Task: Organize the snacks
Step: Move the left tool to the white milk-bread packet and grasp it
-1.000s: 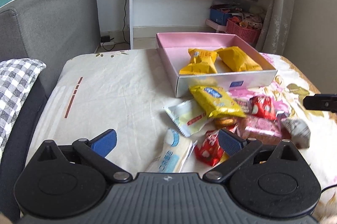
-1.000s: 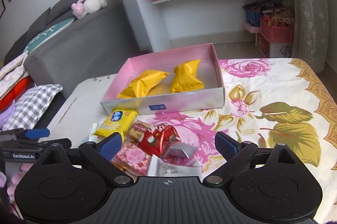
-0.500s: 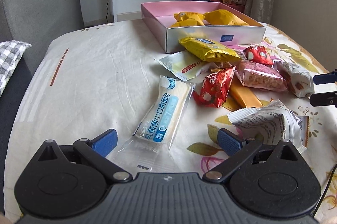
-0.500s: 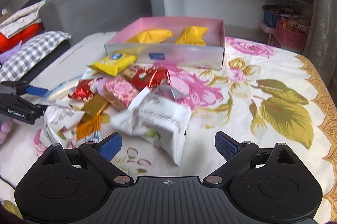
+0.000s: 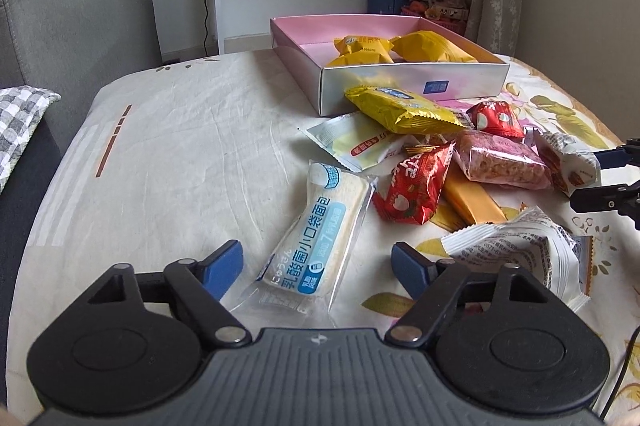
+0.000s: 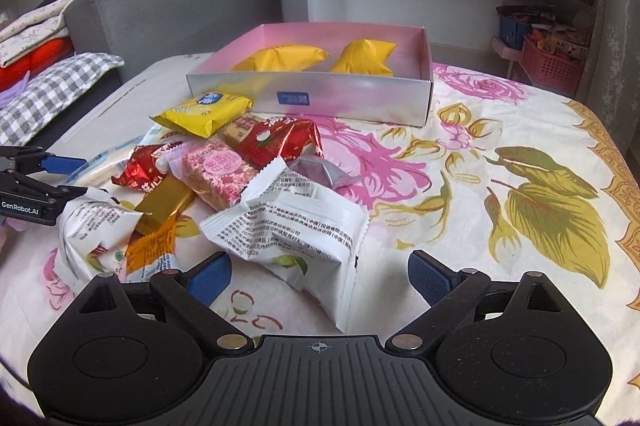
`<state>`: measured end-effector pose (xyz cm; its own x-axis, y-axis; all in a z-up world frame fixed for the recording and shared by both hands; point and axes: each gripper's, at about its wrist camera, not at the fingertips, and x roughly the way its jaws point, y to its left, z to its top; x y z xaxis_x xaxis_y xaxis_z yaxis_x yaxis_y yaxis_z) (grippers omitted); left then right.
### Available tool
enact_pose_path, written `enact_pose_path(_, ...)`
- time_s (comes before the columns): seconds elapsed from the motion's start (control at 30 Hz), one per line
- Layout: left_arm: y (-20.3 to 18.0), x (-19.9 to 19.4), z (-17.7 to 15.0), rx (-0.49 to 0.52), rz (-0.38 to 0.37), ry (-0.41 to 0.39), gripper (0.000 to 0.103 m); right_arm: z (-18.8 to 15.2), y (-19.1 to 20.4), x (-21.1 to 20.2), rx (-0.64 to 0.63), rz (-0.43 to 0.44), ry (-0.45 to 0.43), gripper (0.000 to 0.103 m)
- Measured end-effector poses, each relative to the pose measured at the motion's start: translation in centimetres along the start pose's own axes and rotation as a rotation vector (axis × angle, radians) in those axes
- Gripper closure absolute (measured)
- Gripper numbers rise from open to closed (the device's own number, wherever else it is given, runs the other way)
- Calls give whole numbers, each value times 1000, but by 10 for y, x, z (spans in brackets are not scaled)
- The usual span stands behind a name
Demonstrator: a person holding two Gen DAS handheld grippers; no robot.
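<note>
Left wrist: bread pack (image 5: pixel 316 232) long axis runs away from cam, between left gripper (image 5: pixel 318 266) jaws, closing, not yet touching.

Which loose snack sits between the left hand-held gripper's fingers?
The white-and-blue bread packet, lying lengthwise between the open fingers of the left hand-held gripper; all other loose packets lie farther right.

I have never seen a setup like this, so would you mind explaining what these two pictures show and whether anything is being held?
There is no robot: a person holds a two-finger gripper in each hand, each with a camera looking along its blue fingers. One picture is from the left gripper, whose jaws have just been closing around a white bread packet without pressing it. The other is from the right gripper, open over a white printed packet. On the flowered cloth lie loose snacks and a pink box with two yellow packets. Nothing is held.
</note>
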<state>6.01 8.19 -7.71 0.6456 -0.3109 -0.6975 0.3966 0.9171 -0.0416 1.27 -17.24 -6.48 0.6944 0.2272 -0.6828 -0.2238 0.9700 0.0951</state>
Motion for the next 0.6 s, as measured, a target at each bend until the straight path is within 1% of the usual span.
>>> enact_pose_path(0.17,0,3,6,-13,-5,-1,41,5,3,1,-22,-9,-25,9)
enact_pose_path(0.23,-1,4,8,-15,-7,2,48,7,5,1,-24,-3,-29,10)
enact_pose_path(0.3,-2,4,9,-15,-3,6,51,8,7,2,-35,-2,-33,14)
enact_pose_path(0.33,-2,4,10,-13,-1,8,55,9,8,2,-40,-3,-34,16)
enact_pose_path(0.47,-4,5,13,-8,12,28,63,10,11,4,-50,5,-33,24)
enact_pose_path(0.5,-4,5,14,-10,13,33,67,10,12,4,-52,3,-32,26)
enact_pose_path(0.6,-4,4,15,-18,21,40,73,11,13,5,-61,-9,-35,29)
